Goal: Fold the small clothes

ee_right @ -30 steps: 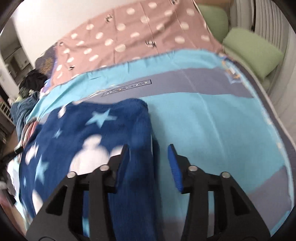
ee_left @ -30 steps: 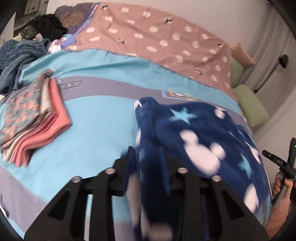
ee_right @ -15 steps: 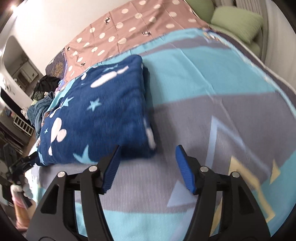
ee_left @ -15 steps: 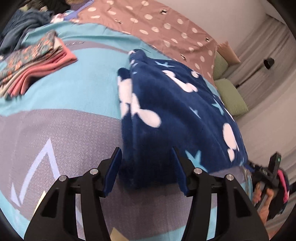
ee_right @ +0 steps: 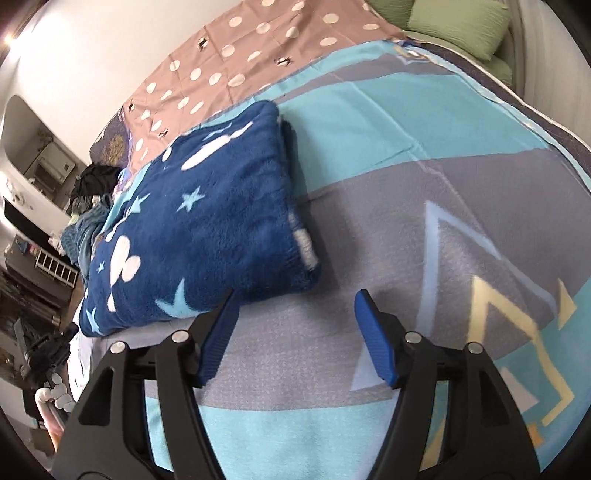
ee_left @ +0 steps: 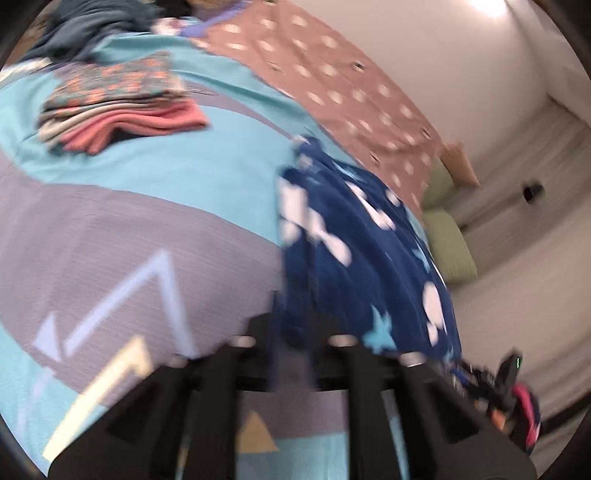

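A navy fleece garment [ee_right: 207, 221] with white mouse heads and light blue stars lies folded on the blue and grey bedspread [ee_right: 424, 155]. My right gripper [ee_right: 295, 332] is open and empty, just in front of the garment's near edge. In the blurred left wrist view my left gripper [ee_left: 291, 339] is closed in on the garment's [ee_left: 362, 258] near corner, with dark cloth between its fingers.
A stack of folded clothes [ee_left: 118, 107] lies on the bed to the far left. A pile of unfolded clothes [ee_left: 96, 26] sits beyond it. A pink dotted sheet [ee_right: 240, 62] covers the back of the bed, with green pillows [ee_right: 454, 22] at the right.
My left gripper has moved forward and closed on the garment's near corner; half a second ago it was open. My right gripper stays open and has barely moved.
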`<state>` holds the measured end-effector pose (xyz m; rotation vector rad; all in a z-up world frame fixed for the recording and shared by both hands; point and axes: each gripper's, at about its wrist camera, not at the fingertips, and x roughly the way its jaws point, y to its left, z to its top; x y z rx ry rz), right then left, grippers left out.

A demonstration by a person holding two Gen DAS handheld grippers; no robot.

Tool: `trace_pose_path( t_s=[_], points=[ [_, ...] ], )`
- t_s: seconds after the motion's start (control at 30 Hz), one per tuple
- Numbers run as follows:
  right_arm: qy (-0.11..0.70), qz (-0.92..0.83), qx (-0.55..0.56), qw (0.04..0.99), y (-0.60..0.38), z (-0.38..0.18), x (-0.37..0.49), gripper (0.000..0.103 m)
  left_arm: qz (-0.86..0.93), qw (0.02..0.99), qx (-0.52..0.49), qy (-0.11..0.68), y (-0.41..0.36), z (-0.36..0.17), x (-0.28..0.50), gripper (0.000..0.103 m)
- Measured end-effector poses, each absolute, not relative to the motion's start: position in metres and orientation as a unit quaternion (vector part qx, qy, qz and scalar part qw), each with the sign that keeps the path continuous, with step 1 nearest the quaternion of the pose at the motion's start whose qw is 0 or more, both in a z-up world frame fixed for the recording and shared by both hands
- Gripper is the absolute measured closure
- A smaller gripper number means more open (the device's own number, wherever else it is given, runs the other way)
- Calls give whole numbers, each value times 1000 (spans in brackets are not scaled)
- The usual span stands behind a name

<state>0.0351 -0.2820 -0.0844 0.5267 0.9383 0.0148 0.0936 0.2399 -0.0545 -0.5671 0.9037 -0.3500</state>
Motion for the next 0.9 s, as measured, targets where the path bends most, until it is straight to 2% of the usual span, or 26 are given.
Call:
trace_pose_path(
  t_s=[0.03, 0.13, 0.17, 0.2, 0.23, 0.3, 0.43, 0.57, 0.67, 0.8, 0.9],
  points=[
    [447, 9, 248, 860, -280, -84, 37, 37, -177, 849, -253, 429, 227, -53, 95, 48],
    [443, 16, 262, 857, -280, -85, 43, 34, -193, 849, -234, 432, 209, -57, 104, 47],
    [442, 17, 270, 855, -281, -87, 45, 34, -194, 847, -237, 434, 206, -60, 109, 56],
    [442, 17, 279, 853, -283, -88, 47, 33, -197, 844, -244, 436, 204, -63, 115, 80],
    [442, 13, 287, 850, -286, -89, 50, 33, -190, 838, -262, 439, 204, -65, 123, 97],
    [440, 9, 294, 848, -289, -87, 52, 33, -197, 827, -318, 419, 217, -55, 119, 97],
    [436, -2, 265, 860, -293, -83, 51, 31, -198, 848, -265, 414, 221, -29, 104, 97],
    [441, -1, 302, 845, -303, -94, 51, 31, -159, 841, -239, 459, 221, -71, 107, 93],
    [448, 6, 302, 841, -300, -96, 47, 31, -155, 837, -262, 455, 228, -77, 104, 88],
    [451, 13, 287, 845, -296, -93, 42, 31, -134, 882, -187, 412, 217, -39, 94, 88],
    [449, 34, 304, 840, -293, -95, 44, 30, -181, 888, -177, 384, 200, -13, 94, 88]
  ],
)
